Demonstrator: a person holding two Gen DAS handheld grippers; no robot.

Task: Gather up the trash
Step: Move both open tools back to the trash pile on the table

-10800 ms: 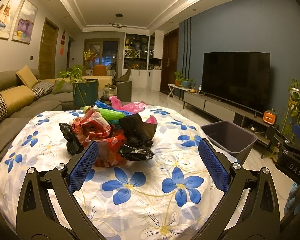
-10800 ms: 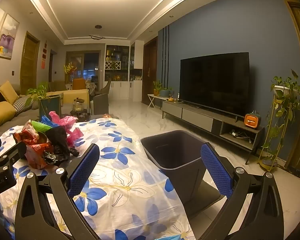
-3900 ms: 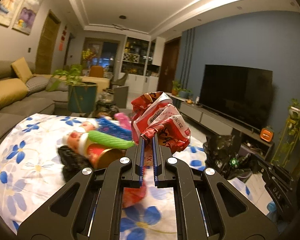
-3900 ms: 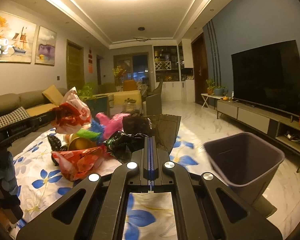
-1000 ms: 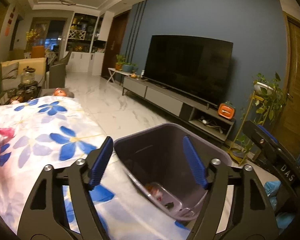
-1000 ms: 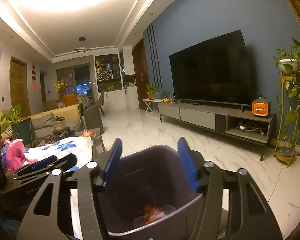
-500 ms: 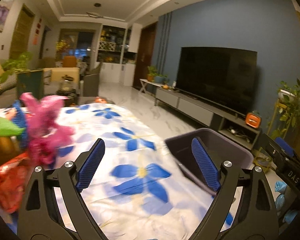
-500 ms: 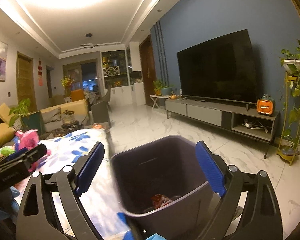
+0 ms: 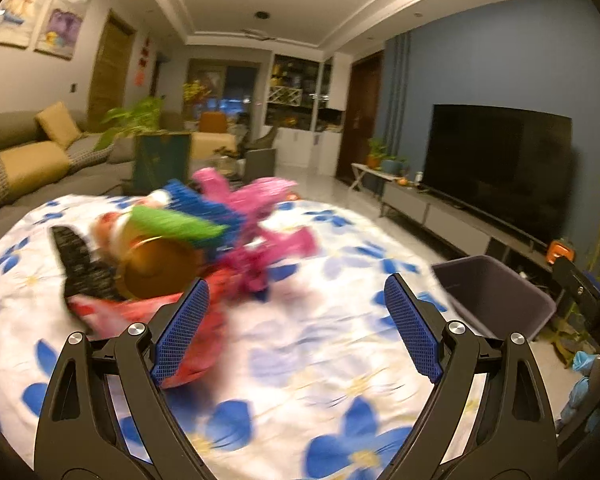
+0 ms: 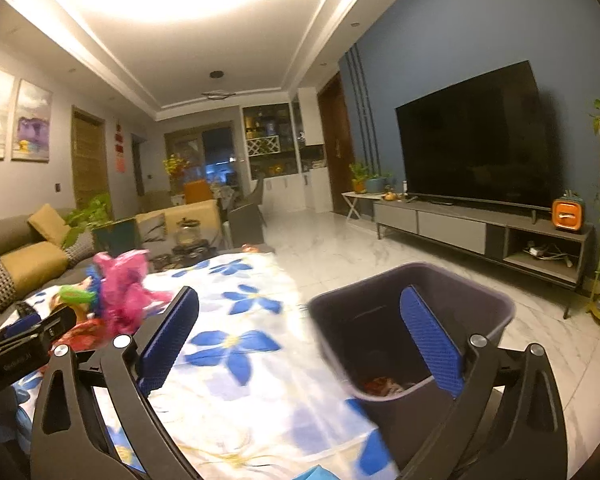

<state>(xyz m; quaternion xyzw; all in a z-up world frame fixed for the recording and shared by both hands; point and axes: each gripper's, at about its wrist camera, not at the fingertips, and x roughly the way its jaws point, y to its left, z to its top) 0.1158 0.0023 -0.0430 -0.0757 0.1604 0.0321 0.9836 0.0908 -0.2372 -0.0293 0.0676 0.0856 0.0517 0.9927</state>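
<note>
I am running two hand-held grippers over a surface (image 9: pixel 300 360) draped in a white cloth with blue flowers. My left hand-held gripper (image 9: pixel 296 328) has its jaws spread wide and holds nothing; it faces the trash pile (image 9: pixel 180 248), whose near edge lies just beyond the left blue pad. My right hand-held gripper (image 10: pixel 296 340) is also spread wide and empty, pointing between the cloth and the dark bin (image 10: pixel 412 336), which stands on the floor just beside the surface.

The pile holds a pink bag (image 9: pixel 260 220), a green piece (image 9: pixel 172 220), a blue piece, a red wrapper (image 9: pixel 140 312), a golden round item (image 9: pixel 156 268) and a black bag (image 9: pixel 80 264). Some trash already lies in the bottom of the bin.

What could go wrong, as I judge it: the pieces overlap, so closing on one may drag a neighbour along and drop it on the floor short of the bin. The thin bags may slip from the pads. The golden item looks round and might roll off the cloth if nudged.

The left view is smeared with motion blur, so I cannot tell where one piece ends and the next begins, or what the golden item is. The right gripper's fingers hide part of the bin, and its contents are too blurred to name.
</note>
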